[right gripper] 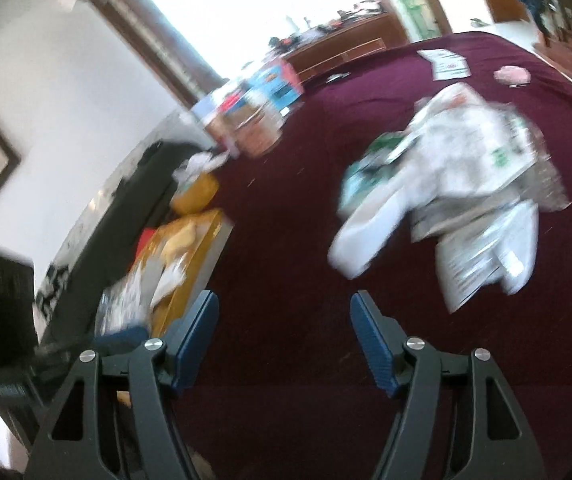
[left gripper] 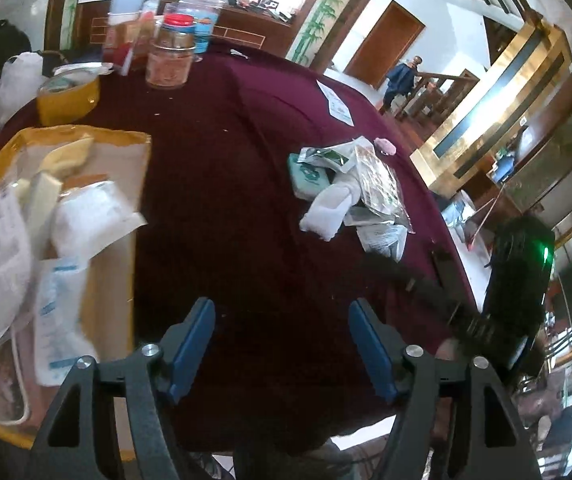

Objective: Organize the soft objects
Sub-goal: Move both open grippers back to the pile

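Left gripper [left gripper: 282,312] spread, nothing between its blue pads; right gripper [right gripper: 284,306] likewise spread and empty; heap of white soft packets and sachets [left gripper: 349,188] lies on maroon tablecloth [left gripper: 226,168]; open yellow cardboard box [left gripper: 118,148] holds further packets.

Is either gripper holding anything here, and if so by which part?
Nothing is held. The left gripper and right gripper both have open jaws over bare tablecloth; the pile lies untouched.

Each claw [left gripper: 282,312] [right gripper: 284,306] has black angular arms, silver screws and ribbed blue pads [left gripper: 192,344].
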